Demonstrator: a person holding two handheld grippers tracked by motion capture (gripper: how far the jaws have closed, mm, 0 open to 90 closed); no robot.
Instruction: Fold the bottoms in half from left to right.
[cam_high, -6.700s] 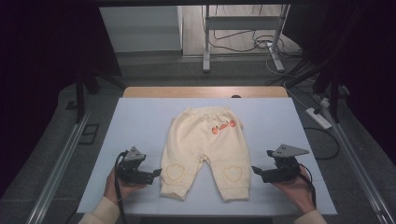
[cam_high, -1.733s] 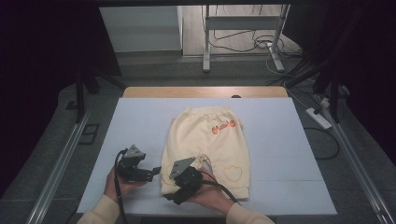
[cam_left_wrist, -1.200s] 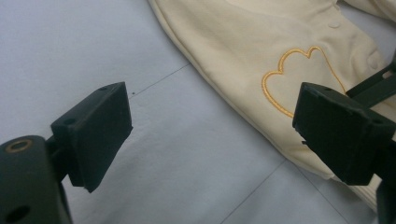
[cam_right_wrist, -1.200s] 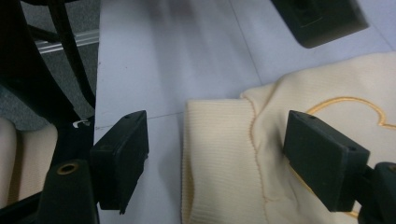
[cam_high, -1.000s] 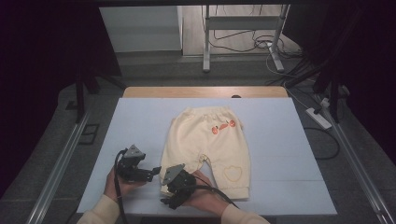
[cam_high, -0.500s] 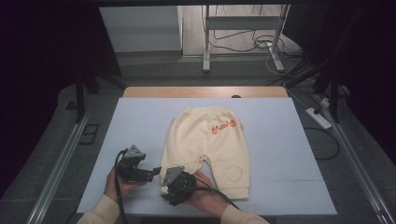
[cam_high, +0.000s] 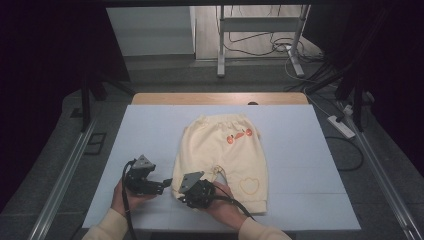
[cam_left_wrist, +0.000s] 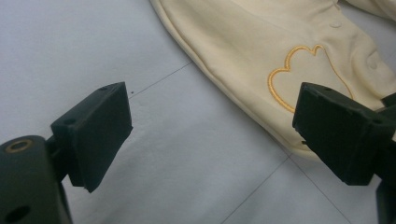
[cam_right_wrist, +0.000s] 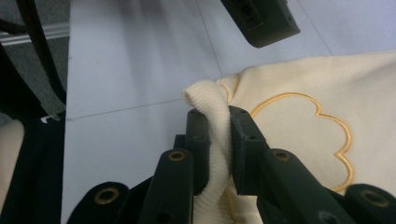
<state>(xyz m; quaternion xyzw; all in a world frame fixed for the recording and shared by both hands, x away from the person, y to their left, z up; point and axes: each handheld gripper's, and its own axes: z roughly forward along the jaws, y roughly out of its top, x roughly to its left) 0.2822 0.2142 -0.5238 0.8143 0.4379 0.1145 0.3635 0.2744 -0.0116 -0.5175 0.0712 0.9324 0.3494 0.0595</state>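
Trousers (cam_high: 225, 157): small cream baby pair lying near the front middle of the pale blue table (cam_high: 310, 150), waistband away from the person, one leg folded across onto the other.
Look: soft knit, ribbed cuffs, orange motif near the waist, outlined cloud shapes (cam_left_wrist: 299, 74) embroidered on the legs.
Progress: judged, the lengthwise fold is nearly laid; releasing the cuff and folding further are left.
Right gripper (cam_right_wrist: 218, 126): clenched on the ribbed cuff (cam_right_wrist: 210, 100), over the near left leg.
Left gripper (cam_left_wrist: 210, 128): jaws spread wide, holding nothing, just beside the leg's edge.
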